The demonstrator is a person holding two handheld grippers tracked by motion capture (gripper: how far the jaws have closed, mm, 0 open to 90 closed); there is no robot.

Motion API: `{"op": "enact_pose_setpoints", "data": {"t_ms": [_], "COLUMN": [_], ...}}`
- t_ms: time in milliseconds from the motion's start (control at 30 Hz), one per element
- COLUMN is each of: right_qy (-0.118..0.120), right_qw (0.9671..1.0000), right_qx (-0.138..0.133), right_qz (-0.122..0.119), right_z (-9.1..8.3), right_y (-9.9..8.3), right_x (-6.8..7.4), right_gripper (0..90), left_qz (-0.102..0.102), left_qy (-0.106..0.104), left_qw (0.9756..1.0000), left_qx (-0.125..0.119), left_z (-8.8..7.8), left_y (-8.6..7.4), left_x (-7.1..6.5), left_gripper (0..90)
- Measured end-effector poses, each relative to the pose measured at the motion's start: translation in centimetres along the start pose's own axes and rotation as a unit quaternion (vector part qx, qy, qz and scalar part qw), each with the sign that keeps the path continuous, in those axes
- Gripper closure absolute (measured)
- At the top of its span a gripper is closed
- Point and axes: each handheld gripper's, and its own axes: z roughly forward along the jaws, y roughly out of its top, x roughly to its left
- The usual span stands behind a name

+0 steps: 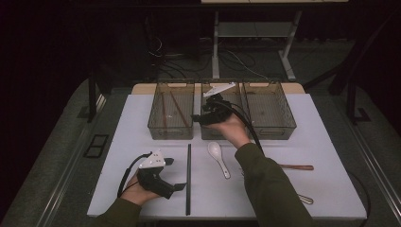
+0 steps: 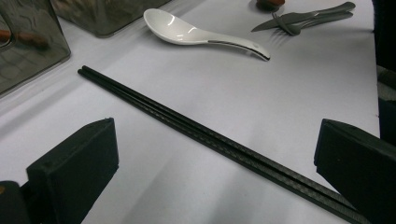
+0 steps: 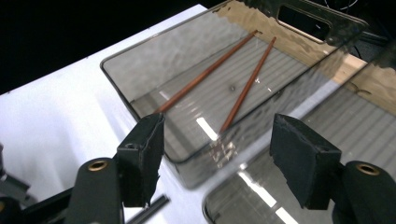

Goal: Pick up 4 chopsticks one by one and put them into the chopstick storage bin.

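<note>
White worktop point(image 1: 142, 123) carries three clear bins, the left bin point(image 1: 171, 111) holding two brown chopsticks point(image 3: 229, 74); right gripper point(image 1: 204, 116), jaws open and empty, hovers there; left gripper point(image 1: 171, 188), jaws apart, brackets black chopsticks point(image 2: 210, 140), presumably next.

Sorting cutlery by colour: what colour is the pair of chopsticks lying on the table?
Black chopsticks, clearest in the left gripper view.
</note>
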Motion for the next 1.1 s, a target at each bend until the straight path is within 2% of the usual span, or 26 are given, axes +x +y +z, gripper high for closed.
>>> {"op": "enact_pose_setpoints", "data": {"t_ms": [267,500,1000,1100], "right_qy": [-0.002,0.005,0.015,0.011], "right_qw": [1.0,1.0,0.9993,0.9992], "right_qx": [0.0,-0.008,-0.034,-0.036], "right_qz": [-0.004,-0.001,0.007,0.012], "right_z": [-2.1,-4.0,-8.8,-9.7], "right_y": [-1.9,-3.6,-8.8,-10.0], "right_x": [-0.6,-1.0,-2.1,-2.3], "right_gripper": [33.5,33.2,32.3,26.6], "left_qz": [0.003,0.005,0.003,0.001], "left_qy": [0.004,0.005,0.01,0.012], "left_qw": [1.0,0.9999,0.9999,0.9999], "left_qx": [0.001,0.008,0.012,0.012], "left_z": [0.0,0.1,0.0,0.0], "left_y": [0.0,0.0,-0.2,-0.2], "left_x": [0.0,0.1,0.2,0.3], "left_gripper": [0.0,0.0,0.0,0.0]}}
